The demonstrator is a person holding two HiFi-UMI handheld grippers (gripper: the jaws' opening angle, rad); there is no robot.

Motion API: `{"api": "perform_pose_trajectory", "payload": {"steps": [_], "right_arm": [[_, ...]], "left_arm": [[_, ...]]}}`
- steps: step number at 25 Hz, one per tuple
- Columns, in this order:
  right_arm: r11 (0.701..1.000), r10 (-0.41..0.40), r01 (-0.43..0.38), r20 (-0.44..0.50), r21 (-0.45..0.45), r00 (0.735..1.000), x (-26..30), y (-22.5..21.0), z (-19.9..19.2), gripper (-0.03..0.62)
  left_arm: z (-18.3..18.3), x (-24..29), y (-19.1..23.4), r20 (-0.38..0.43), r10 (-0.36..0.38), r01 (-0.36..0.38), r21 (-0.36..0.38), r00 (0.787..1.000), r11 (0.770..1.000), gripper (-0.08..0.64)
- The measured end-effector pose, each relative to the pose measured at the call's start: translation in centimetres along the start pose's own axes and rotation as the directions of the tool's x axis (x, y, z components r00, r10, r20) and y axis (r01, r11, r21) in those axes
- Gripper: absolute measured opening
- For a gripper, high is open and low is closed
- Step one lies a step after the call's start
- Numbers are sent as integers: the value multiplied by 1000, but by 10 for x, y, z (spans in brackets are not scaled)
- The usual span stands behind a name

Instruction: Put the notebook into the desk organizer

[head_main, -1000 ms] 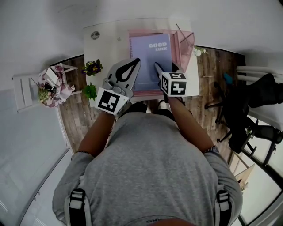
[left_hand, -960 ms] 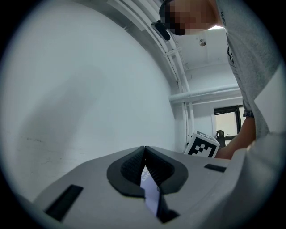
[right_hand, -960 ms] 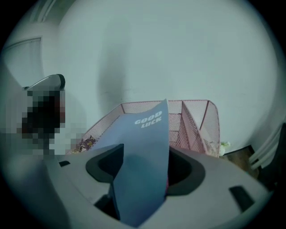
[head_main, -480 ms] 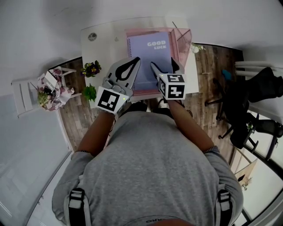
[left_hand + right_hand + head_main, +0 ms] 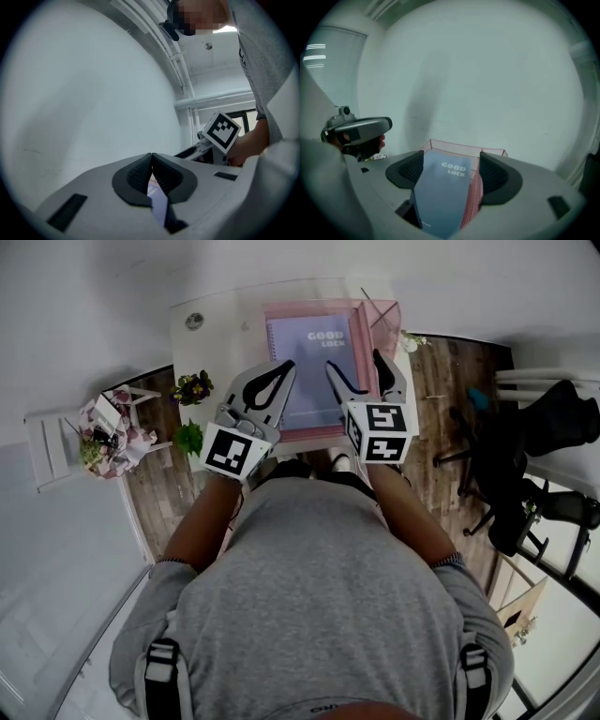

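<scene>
A lavender notebook point(image 5: 319, 362) printed GOOD LUCK lies flat inside the pink mesh desk organizer point(image 5: 281, 310) on the white desk. My right gripper point(image 5: 354, 369) hovers over the notebook's near right corner. Its jaws have just been opening and stand wide apart, gripping nothing. In the right gripper view the notebook point(image 5: 443, 192) and the organizer point(image 5: 474, 197) show below and between the spread jaws of the right gripper point(image 5: 451, 171). My left gripper point(image 5: 287, 366) hangs over the notebook's near left part, shut and empty. In its own view, the pads of the left gripper point(image 5: 151, 158) meet.
The white desk point(image 5: 216, 329) stands against a pale wall, with a small round object point(image 5: 194, 321) at its far left. Potted plants point(image 5: 191, 409) and a white stand with flowers point(image 5: 98, 432) sit on the floor to the left. A black office chair point(image 5: 534, 465) is at the right.
My right gripper has risen off the notebook and its jaws have spread wider. The notebook stays in the organizer. The left gripper has kept still.
</scene>
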State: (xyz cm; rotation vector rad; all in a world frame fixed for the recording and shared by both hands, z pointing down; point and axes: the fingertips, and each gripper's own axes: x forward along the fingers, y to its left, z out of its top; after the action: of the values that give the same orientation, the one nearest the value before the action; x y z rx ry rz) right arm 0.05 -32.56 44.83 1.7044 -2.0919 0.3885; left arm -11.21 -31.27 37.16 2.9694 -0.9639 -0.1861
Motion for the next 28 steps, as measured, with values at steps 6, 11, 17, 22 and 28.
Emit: {"api": "perform_pose_trajectory", "payload": {"steps": [6,11,17,22,28], "right_arm": [[993,121,-122,179,-9,976,-30,-1,32,341],[971,241,-230,282,-72,929,-59,10,36,280],[940,337,-295,329,-173,882,-95,23,31,195],[925,373,-315,355,-212,857,-118,29,26,177],[919,386,-315,382,-237,840,-142,32,18,60]], "left_arm": [[7,-4,-7,11,38,-38,21,999,999,20],[15,-11,-25,14,73,-74,38,997,997,20],[22,-27,-48,7,120,-121,58,993,991,20],[23,-41,-67,2,142,-142,72,990,987,20],[27,-51,-90,6,146,-146,88,989,985,20]]}}
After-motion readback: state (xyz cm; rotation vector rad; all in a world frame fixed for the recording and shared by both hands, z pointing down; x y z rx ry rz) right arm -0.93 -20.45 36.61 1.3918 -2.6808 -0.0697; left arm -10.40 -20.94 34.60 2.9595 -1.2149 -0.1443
